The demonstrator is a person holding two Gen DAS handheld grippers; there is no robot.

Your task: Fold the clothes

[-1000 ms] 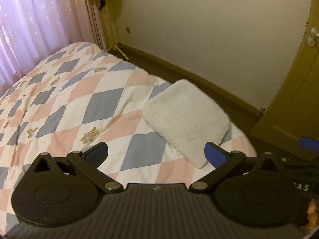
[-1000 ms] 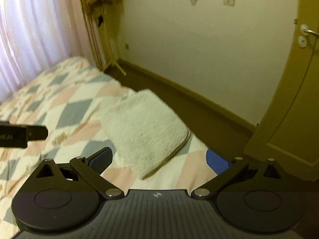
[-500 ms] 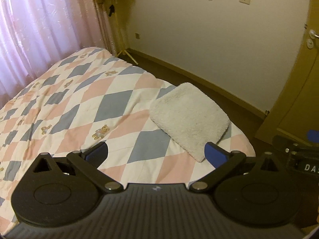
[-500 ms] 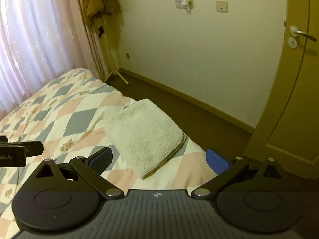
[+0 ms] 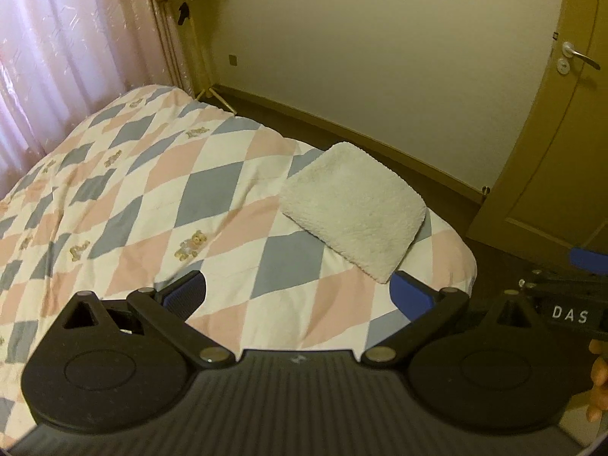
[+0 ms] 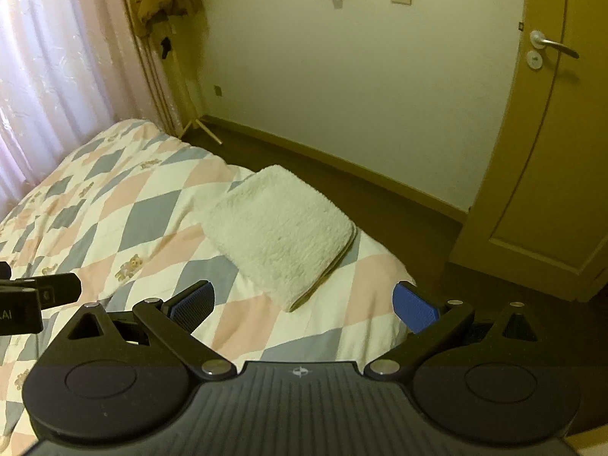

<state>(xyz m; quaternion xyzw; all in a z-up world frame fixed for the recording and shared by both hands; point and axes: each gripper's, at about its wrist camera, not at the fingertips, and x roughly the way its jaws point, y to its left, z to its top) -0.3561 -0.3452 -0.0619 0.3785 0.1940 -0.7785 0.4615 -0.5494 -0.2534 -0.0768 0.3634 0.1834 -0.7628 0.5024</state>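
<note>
A fluffy white garment (image 5: 355,209) lies folded into a neat rectangle near the far right corner of the bed; it also shows in the right wrist view (image 6: 279,230). My left gripper (image 5: 298,292) is open and empty, held above the bed short of the garment. My right gripper (image 6: 304,304) is open and empty, also back from the garment. The right gripper's body (image 5: 570,313) shows at the right edge of the left wrist view, and the left gripper's body (image 6: 22,298) at the left edge of the right wrist view.
The bed has a quilt (image 5: 152,197) of pink, grey and white diamonds with small bears. Pink curtains (image 5: 68,57) hang at the left. A coat stand (image 6: 159,0) is in the corner. A wooden door (image 6: 551,133) is at the right, with dark floor (image 6: 399,197) beyond the bed.
Both grippers have pulled back and risen from the folded garment, which now looks smaller and farther. Both stay open and empty.
</note>
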